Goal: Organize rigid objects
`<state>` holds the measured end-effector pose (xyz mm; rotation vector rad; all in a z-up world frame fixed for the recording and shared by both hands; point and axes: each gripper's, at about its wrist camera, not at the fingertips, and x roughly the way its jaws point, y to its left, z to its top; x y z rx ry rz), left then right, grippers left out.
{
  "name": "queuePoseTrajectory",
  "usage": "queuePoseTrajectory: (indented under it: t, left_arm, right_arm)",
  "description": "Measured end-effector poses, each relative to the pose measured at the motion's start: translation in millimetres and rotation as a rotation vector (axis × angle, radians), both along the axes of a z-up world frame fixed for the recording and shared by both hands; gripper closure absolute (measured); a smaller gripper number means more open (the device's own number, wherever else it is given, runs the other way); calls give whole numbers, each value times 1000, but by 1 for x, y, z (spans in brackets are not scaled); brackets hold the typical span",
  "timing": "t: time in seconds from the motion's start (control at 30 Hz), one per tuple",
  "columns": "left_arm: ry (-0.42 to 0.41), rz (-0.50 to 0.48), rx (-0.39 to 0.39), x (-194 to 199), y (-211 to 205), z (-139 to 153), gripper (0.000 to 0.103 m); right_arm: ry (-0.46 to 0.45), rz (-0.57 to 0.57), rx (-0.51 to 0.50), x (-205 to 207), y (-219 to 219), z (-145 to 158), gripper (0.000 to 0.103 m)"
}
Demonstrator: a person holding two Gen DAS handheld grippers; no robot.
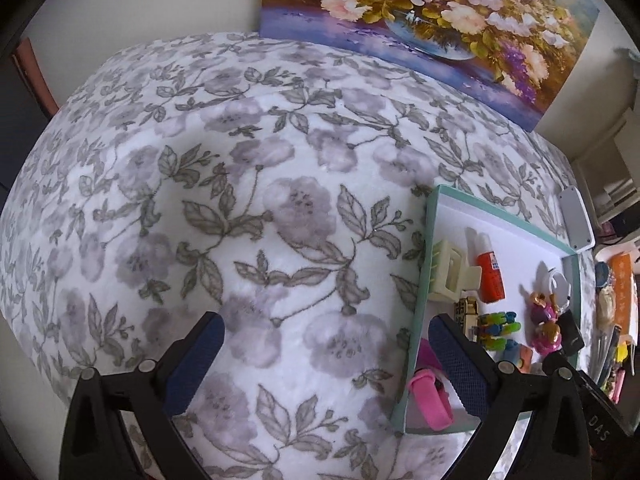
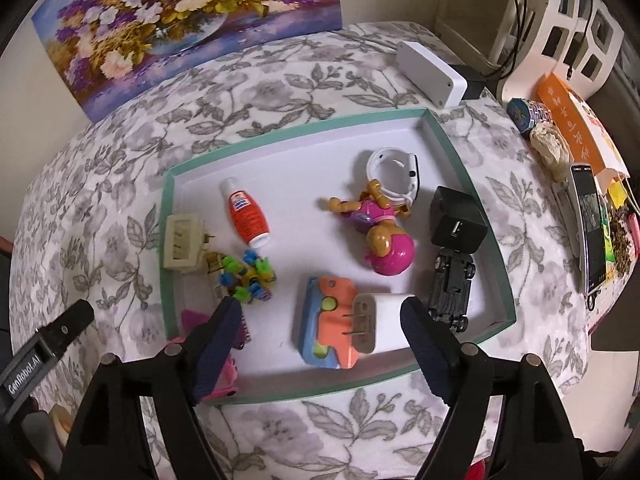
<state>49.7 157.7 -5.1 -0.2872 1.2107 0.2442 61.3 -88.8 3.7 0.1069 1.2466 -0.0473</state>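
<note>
A teal-rimmed tray [image 2: 476, 184] with a white floor lies on the flowered cloth. In it are an orange bottle [image 2: 248, 216], a cream plug adapter [image 2: 182, 244], a multicoloured toy [image 2: 248, 276], a pink dog figure [image 2: 380, 236], a white watch [image 2: 394, 172], a black cube [image 2: 458, 220], a black toy car [image 2: 452, 284] and an orange-and-blue toy [image 2: 328, 328]. A white charger plug [image 2: 382, 320] rests on that toy. My right gripper [image 2: 320, 316] is open above the tray's near part, with the plug beside its right finger. My left gripper [image 1: 328, 360] is open over bare cloth, left of the tray [image 1: 418, 304].
A flower painting [image 2: 184, 20] leans on the wall behind. A white box [image 2: 432, 72] lies past the tray. A phone [image 2: 590, 232], an orange packet [image 2: 576, 120] and small clutter sit on the right. A pink strap [image 1: 432, 400] lies in the tray's near-left corner.
</note>
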Motion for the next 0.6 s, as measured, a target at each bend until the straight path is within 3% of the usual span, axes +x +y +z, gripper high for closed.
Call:
queuePoseTrajectory:
  t: [0.27,0.6]
  left_arm:
    - [-8,-59,-20,-17,-4,6,0]
    - [-63,-65,29,-40,-2,23,0]
  right_arm:
    - [-30,27,-34,-17,17,6,21]
    - [-48,51,-54,-37,27,10,21]
